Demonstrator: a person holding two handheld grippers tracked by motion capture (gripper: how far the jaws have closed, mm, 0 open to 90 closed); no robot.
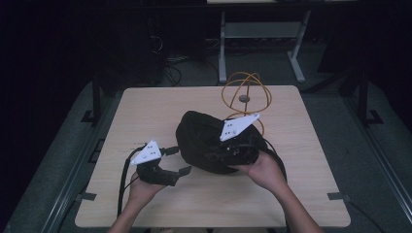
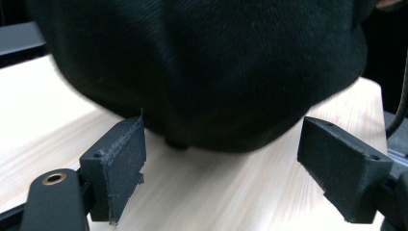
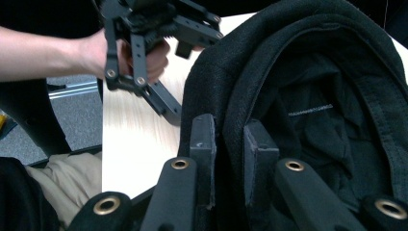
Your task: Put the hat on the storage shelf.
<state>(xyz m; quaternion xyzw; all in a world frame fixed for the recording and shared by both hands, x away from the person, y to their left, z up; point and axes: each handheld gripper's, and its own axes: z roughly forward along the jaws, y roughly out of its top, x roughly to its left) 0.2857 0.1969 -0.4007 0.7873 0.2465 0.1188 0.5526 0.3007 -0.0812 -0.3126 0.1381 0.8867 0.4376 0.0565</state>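
Observation:
A black fabric cap (image 1: 204, 138) lies in the middle of the light wooden table (image 1: 145, 107), lifted at its near right side. My right gripper (image 3: 226, 144) is shut on the cap's rim (image 3: 231, 115), one pad outside the cloth and one inside, with the cap's lining (image 3: 317, 120) open to the right. In the high view the right gripper (image 1: 238, 145) sits against the cap under its white plate. My left gripper (image 1: 179, 161) is open just left of the cap, jaws pointing at it. The cap's dark crown (image 2: 207, 62) looms beyond the left gripper (image 2: 219, 173), whose pads touch nothing.
An orange wire sphere (image 1: 245, 97) stands on the table behind the cap. Black cables (image 1: 124, 179) trail off the left gripper toward the table's front left edge. A grey desk frame (image 1: 262, 34) stands on the floor beyond the table. Bare wood lies at the front and left.

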